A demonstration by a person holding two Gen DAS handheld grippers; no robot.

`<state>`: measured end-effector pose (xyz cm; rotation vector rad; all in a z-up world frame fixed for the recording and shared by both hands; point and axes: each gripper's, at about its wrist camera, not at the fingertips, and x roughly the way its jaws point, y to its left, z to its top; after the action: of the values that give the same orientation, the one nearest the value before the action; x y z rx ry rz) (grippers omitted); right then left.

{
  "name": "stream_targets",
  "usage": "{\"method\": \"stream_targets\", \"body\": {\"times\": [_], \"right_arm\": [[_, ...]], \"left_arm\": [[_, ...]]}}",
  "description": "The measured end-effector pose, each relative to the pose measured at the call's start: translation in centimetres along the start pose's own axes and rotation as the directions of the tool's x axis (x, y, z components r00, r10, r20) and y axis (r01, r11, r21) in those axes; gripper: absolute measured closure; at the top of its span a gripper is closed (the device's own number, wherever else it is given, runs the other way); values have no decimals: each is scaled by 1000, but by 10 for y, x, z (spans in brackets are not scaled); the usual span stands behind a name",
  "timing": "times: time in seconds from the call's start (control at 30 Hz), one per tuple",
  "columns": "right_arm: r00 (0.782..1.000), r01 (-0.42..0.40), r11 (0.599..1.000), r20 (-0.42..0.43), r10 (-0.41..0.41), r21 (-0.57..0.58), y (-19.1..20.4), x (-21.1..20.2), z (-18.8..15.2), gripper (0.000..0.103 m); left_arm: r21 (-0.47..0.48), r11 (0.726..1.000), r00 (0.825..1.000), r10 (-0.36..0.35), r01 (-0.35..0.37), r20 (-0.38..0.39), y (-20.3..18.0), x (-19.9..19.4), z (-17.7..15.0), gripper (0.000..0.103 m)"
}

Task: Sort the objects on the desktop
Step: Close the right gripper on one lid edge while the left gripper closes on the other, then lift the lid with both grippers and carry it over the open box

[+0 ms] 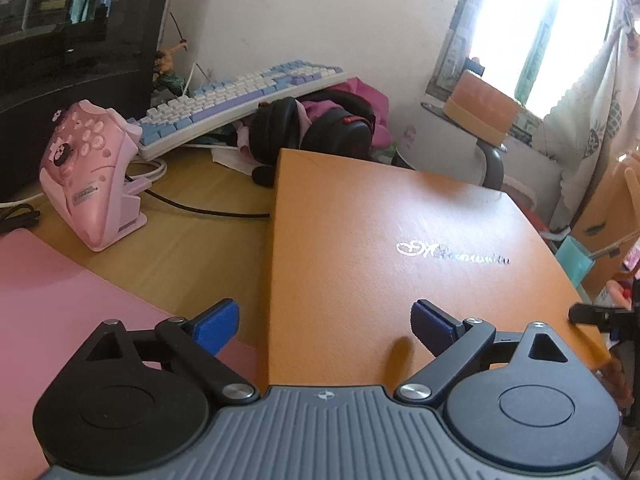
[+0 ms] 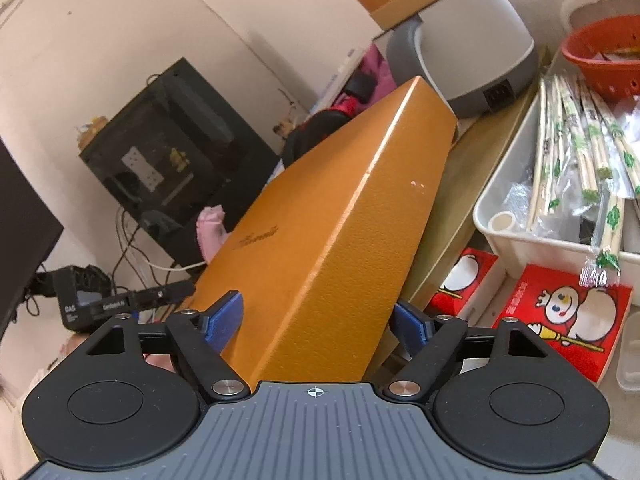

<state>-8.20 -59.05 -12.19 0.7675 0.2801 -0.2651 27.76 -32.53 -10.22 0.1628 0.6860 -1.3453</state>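
The box [image 1: 400, 240] is being taken as landmark: the game controller [image 1: 86, 168] is being seen to its left, the keyboard [image 1: 240, 100] and headphones [image 1: 320, 128] behind it, the bin of chopsticks [image 2: 560, 184] to its right.

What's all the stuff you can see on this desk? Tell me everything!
box: 1, orange, desk middle, between the right jaws
gamepad: 1, pink, on a pink stand, desk left
keyboard: 1, white, blue and purple, propped up at the back
headphones: 1, black with red, under the keyboard
mat: 1, pink, near left
figurine: 1, small, behind the keyboard
chopsticks: many, wrapped, in the white bin
bin: 1, white, right of the box
red packs: 2, below the bin
basket: 1, red, far right
left gripper: 1, black with blue pads, open above the box edge
right gripper: 1, black with blue pads, jaws on either side of the box
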Motion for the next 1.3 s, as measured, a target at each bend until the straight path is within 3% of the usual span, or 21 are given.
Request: {"method": "stream_targets", "body": {"times": [0.07,0.23,0.67,0.93,0.97,1.03,1.17,1.3], "right_arm": [[1000,-7,999,13,8,-38,3,-2,0,22],[998,-29,981,54,41,-193,17,-10,-3,22],[990,-95,920,63,128,-380,18,-22,-7,25],[990,-101,936,60,128,-337,15,-23,-7,25],[989,-105,933,63,135,-345,15,-24,-7,26],[987,-113,925,69,147,-362,16,-26,-7,27],[984,-123,905,68,164,-406,17,-27,-8,27],[985,-127,908,58,163,-398,14,-27,-7,27]], "left_arm": [[-19,1000,1000,2,-2,10,3,0,2,0],[-57,998,1000,-10,11,28,9,0,5,0],[-117,972,978,-195,203,72,18,2,13,0],[-114,978,984,-171,177,57,16,0,10,9],[-112,977,983,-174,179,53,16,0,10,9],[-112,976,983,-180,184,44,17,1,11,0],[-141,961,971,-235,238,41,24,5,12,0],[-139,962,972,-231,235,50,21,5,11,2]]}}
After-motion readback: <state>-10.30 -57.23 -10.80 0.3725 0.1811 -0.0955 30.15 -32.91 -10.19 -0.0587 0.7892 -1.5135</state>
